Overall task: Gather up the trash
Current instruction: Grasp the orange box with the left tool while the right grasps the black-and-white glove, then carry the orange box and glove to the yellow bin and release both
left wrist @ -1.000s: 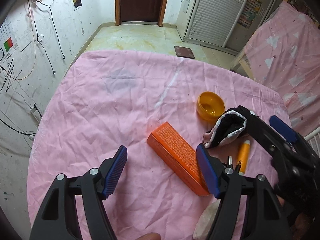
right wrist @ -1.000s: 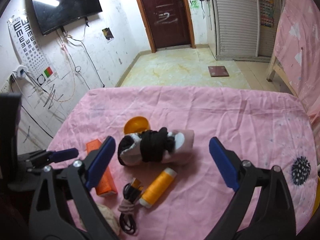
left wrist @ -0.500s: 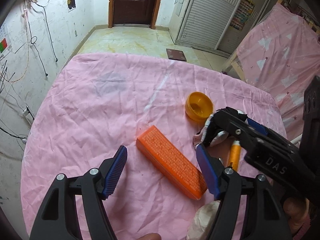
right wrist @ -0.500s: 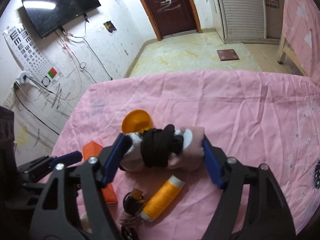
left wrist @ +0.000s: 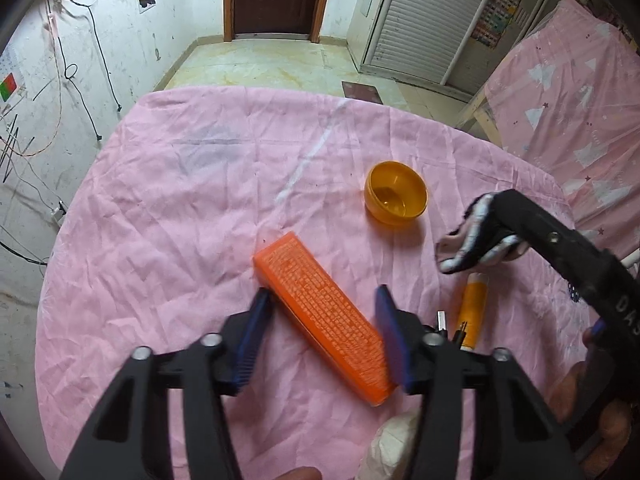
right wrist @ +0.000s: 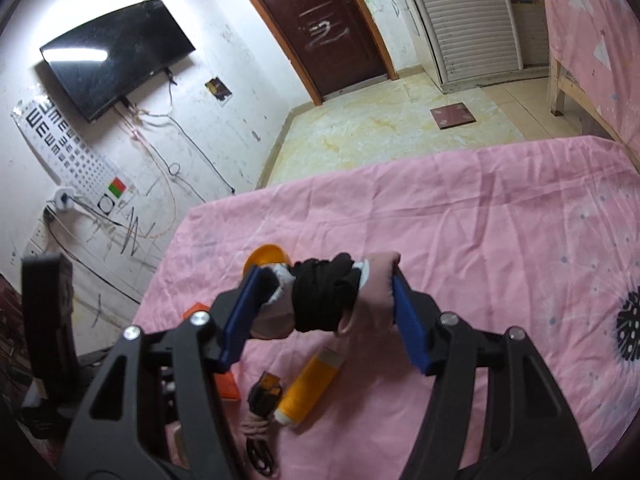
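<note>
Two grippers over a pink sheet, one view each.

Left wrist view: left gripper (left wrist: 322, 330) at lower centre, its jaws have just been closing, blue pads (left wrist: 252, 332) now either side of the orange box (left wrist: 322, 320), which lies diagonally on the pink sheet (left wrist: 180, 200). Right pad looks to be against the box's near end; left pad is beside the box's long edge, contact there cannot be told. Box still flat on the sheet. Orange bowl (left wrist: 396, 194) sits upper right of the box, apart from it. Right gripper's black arm enters from the right edge, carrying the rolled sock bundle (left wrist: 476, 240) at centre right, above the sheet. Yellow thread spool (left wrist: 472, 310) lies below the bundle, next to a small cable plug (left wrist: 442, 320). White crumpled wad (left wrist: 392, 444) at bottom centre. Part of a person's hand (left wrist: 592, 404) at lower right.

Right wrist view: right gripper (right wrist: 322, 308) centre frame, jaws have just been closing, pads pinching the sock bundle (right wrist: 324, 300) from both ends; bundle is pinkish-white with black fabric wrapped round its middle, and is lifted off the sheet. Yellow spool (right wrist: 308, 388) lies below it on the pink sheet (right wrist: 480, 220), beside a coiled black cable (right wrist: 260, 408). Orange bowl (right wrist: 264, 258) peeks out behind the left pad. Orange box corner (right wrist: 228, 386) at lower left, mostly hidden by the gripper body.
</note>
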Available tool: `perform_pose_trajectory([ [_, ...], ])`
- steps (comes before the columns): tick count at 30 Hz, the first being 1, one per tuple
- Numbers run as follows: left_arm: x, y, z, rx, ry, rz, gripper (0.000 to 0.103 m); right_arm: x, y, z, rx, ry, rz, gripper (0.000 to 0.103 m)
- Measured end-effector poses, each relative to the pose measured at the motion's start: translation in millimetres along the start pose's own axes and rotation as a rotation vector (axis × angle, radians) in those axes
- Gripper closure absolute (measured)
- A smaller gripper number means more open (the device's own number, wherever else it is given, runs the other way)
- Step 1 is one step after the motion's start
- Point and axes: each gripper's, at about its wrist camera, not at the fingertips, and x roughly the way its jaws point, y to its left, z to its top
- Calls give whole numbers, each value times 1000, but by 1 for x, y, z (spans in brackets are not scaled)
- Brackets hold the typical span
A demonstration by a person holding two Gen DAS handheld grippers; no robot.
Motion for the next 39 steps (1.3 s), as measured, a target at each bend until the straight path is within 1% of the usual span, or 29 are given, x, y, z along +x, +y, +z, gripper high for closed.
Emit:
perform_pose_trajectory([
  [3, -3, -5, 0, 3, -15, 3, 82, -8, -2, 0, 5, -20, 8, 42],
  [5, -10, -9, 0, 7, -44, 13, 85, -14, -2, 0, 5, -36, 13, 42],
  [9, -28, -13, 2, 22, -104, 28, 89, -29, -4, 1, 9, -71, 26, 42],
  [12, -42, -19, 3, 33, -145, 34, 90, -41, -8, -1, 18, -96, 32, 42],
  [15, -51, -26, 3, 46, -165, 31, 90, -54, -14, -3, 25, -119, 31, 42],
  [17, -57, -31, 4, 61, -175, 48, 90, -61, -19, -5, 30, -131, 30, 42],
  [19, -58, -33, 6, 85, -167, 70, 89, -67, -22, -6, 34, -141, 25, 42],
  [22, -48, -28, 8, 79, -118, 102, 88, -75, -28, -8, 41, -157, 20, 42],
  [25, -31, -20, 9, 68, -63, 131, 80, -80, -32, -10, 50, -168, 24, 42],
  [27, -20, -17, 9, 63, -35, 149, 70, -82, -35, -11, 54, -173, 28, 42],
  [29, -15, -15, 8, 57, -22, 161, 68, -82, -37, -12, 55, -173, 29, 42],
  [35, -1, -15, 7, 57, 15, 143, 69, -87, -43, -14, 62, -176, 30, 41],
  [37, 5, -15, 7, 54, 28, 139, 78, -88, -45, -16, 64, -179, 29, 41],
  [38, 5, -15, 6, 54, 20, 147, 84, -89, -46, -17, 65, -180, 28, 41],
  [39, 5, -16, 6, 56, 14, 153, 87, -90, -47, -17, 67, -182, 27, 41],
])
